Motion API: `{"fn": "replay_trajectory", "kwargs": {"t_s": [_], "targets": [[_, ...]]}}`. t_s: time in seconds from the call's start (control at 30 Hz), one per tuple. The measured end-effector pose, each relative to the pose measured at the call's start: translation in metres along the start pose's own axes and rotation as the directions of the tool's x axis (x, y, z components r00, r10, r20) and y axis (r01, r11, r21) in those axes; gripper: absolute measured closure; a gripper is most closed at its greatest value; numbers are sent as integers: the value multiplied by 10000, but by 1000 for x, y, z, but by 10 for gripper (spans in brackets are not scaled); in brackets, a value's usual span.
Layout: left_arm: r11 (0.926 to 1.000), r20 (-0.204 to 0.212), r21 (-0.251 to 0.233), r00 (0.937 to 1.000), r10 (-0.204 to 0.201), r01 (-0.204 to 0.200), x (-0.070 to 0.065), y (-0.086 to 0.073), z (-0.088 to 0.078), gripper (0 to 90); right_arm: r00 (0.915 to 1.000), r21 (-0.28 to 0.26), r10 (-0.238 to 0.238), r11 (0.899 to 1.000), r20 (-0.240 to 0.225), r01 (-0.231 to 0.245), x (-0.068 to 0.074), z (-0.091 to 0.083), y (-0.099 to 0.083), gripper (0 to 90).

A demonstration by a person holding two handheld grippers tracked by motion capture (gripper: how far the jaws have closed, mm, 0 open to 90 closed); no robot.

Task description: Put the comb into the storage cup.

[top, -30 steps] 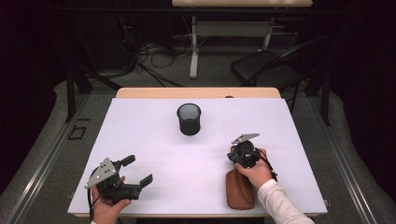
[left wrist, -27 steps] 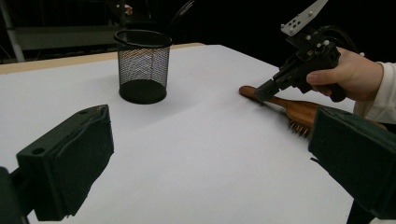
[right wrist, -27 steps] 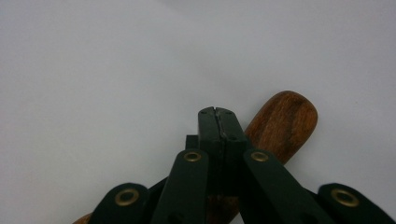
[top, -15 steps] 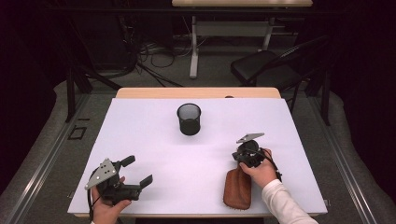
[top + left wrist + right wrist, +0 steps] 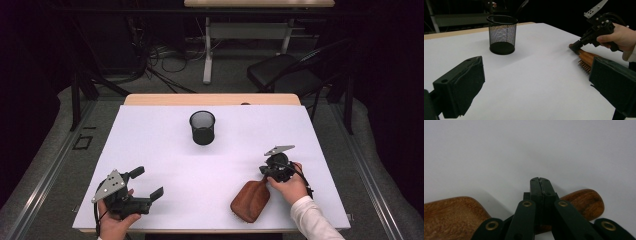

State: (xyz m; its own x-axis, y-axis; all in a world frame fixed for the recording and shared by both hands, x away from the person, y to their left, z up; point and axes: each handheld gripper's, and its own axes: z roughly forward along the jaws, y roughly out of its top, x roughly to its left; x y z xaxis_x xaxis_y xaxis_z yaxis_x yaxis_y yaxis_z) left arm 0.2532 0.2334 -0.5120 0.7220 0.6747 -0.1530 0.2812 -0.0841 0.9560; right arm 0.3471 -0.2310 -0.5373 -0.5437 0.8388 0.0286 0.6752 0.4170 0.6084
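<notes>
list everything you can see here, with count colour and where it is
brush: 1, brown wood, bristles down on the near right of the table, handle under the right gripper's closed jaws
mesh cup: 1, black, upright at the middle of the table toward the far edge
table: 1, white top with a pale wood far edge
chair: 1, black, on the floor beyond the table at the right
desk frame: 1, white legs, far back
cables: several, dark, on the floor behind the table
left gripper: 1, black, jaws wide apart, near left corner
right gripper: 1, black, jaws shut, on the brush handle
</notes>
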Motion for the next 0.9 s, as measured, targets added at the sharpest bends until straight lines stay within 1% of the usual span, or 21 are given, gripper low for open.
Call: {"fn": "replay_trajectory", "kwargs": {"t_s": [0.07, 0.1, 0.13, 0.2, 0.27, 0.4, 0.43, 0.5, 0.57, 0.7, 0.73, 0.77, 0.83, 0.9], "targets": [[10000, -28, -6, 10000, -19, 19, 0, 0, 0, 4, 10000, -50, 76, 10000, 29, -76, -2, -2, -4, 900], [10000, -29, -12, 10000, -29, 29, 0, 0, -1, 4, 10000, 64, 47, 10000, 65, -48, -3, -3, -5, 900], [10000, -31, -16, 10000, -34, 34, 0, 0, -1, 4, 9999, -29, 101, 9999, 72, -101, -4, -4, -7, 900], [10000, -38, -16, 10000, -25, 25, 0, 0, -1, 4, 9998, 22, 150, 9999, 100, -150, -6, -7, -10, 900], [10000, -51, -11, 10000, -26, 26, 0, 0, 0, 4, 9996, -44, 270, 9996, 98, -269, -7, -9, -13, 900], [10000, -18, 22, 10000, 18, -17, -1, 0, 1, 4, 9995, -117, 294, 9995, 132, -292, -10, -14, -19, 900], [10000, -4, 40, 10000, 37, -37, -1, 0, 1, 4, 9992, -227, 394, 9990, 108, -392, -11, -17, -23, 900], [10000, -18, 43, 10000, 69, -69, -2, 0, 2, 4, 9993, -255, 373, 9990, 100, -370, -12, -18, -24, 900], [9999, -7, 60, 10000, 89, -89, -1, 0, 1, 4, 9985, -335, 539, 9980, 99, -535, -13, -20, -28, 900], [10000, -93, -3, 10000, 28, -28, -1, 0, 0, 4, 9984, -389, 557, 9977, 106, -552, -13, -24, -34, 900], [10000, -36, -36, 10000, 15, -15, 0, 0, 0, 4, 9980, -361, 614, 9975, 143, -609, -12, -25, -35, 900], [10000, -96, -26, 10000, 9, -10, -1, 0, 0, 4, 9981, -499, 597, 9970, 129, -590, -12, -27, -38, 900], [10000, -34, -44, 10000, 18, -18, -1, 0, 0, 4, 9980, -511, 627, 9968, 89, -622, -12, -30, -40, 900], [10000, -57, -6, 10000, 48, -48, -1, 0, 0, 4, 9981, -538, 618, 9967, 83, -612, -11, -32, -42, 900]]}}
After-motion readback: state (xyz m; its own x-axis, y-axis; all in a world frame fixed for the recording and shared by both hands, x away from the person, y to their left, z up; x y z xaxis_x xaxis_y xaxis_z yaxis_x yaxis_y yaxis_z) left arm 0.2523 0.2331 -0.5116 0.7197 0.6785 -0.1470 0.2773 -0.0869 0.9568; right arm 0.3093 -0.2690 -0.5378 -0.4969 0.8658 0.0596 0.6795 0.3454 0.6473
